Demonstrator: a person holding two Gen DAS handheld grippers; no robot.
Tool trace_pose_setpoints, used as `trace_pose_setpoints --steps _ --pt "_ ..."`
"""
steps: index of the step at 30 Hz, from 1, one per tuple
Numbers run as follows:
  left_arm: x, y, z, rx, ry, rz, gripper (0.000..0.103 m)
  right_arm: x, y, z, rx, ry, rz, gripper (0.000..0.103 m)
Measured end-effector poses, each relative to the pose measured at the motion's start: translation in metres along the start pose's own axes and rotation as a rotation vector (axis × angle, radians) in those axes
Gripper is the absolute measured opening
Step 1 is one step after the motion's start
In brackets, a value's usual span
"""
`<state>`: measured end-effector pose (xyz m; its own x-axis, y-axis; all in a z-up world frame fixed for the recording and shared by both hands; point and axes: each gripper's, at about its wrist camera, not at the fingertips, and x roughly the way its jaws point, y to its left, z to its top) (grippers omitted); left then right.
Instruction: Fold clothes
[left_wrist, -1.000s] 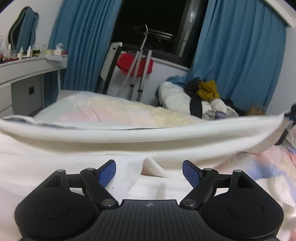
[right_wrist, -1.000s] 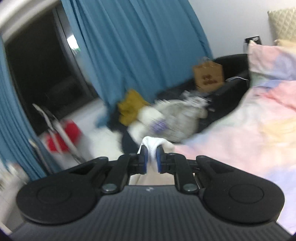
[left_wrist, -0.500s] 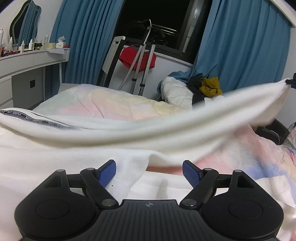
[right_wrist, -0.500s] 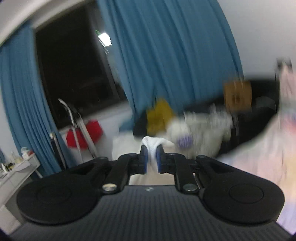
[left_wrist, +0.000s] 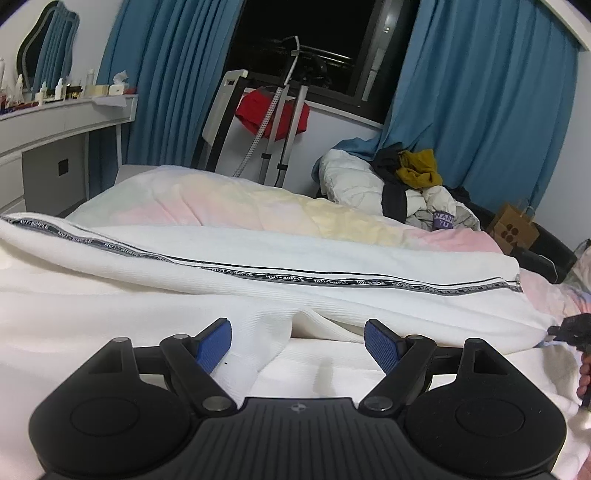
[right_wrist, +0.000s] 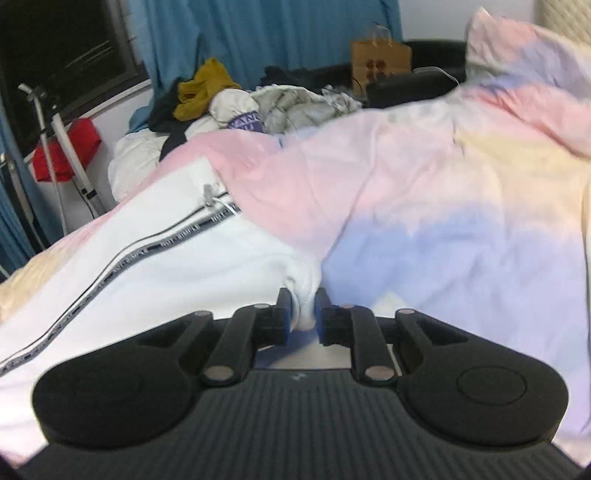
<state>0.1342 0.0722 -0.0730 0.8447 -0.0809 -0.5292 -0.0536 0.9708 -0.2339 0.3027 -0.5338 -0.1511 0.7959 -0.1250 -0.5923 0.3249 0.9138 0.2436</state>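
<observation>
Right claw (right_wrist: 303, 314) is clamped on a corner of the white jacket (left_wrist: 295, 266) lying folded over just ahead of the wide-open left claw (left_wrist: 297, 343), so letting go carelessly could spring that fold back open.

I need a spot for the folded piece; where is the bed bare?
Bare pastel duvet lies right of the white garment, up to the pillow. Another strip runs beyond the garment's lettered tape. The clothes pile and paper bag crowd the far side.
</observation>
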Motion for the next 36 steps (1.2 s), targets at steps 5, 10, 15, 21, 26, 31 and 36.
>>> trace_pose_setpoints --steps 5,10,15,21,26,31,36 --pt "-0.003 0.003 0.003 -0.013 -0.008 0.011 0.081 -0.021 -0.006 -0.004 0.139 -0.023 -0.001 0.033" --pt "-0.025 0.007 0.006 -0.029 -0.033 -0.002 0.081 -0.071 -0.016 -0.019 0.247 -0.027 0.022 0.043" --pt "-0.059 0.023 0.009 -0.103 -0.032 -0.007 0.081 -0.127 -0.011 -0.034 0.250 -0.016 0.036 0.044" --pt "-0.109 0.064 0.018 -0.306 0.004 0.020 0.081 -0.174 -0.009 -0.048 0.233 -0.014 0.056 0.059" --pt "-0.151 0.111 0.017 -0.543 0.069 0.006 0.081 -0.170 -0.031 -0.056 0.299 0.012 0.058 0.062" --pt "-0.216 0.156 0.005 -0.698 0.089 0.043 0.081 -0.158 -0.045 -0.064 0.338 0.065 0.043 0.063" --pt "-0.261 0.200 -0.006 -0.787 0.077 0.135 0.083 -0.159 -0.054 -0.067 0.393 0.088 0.075 0.063"
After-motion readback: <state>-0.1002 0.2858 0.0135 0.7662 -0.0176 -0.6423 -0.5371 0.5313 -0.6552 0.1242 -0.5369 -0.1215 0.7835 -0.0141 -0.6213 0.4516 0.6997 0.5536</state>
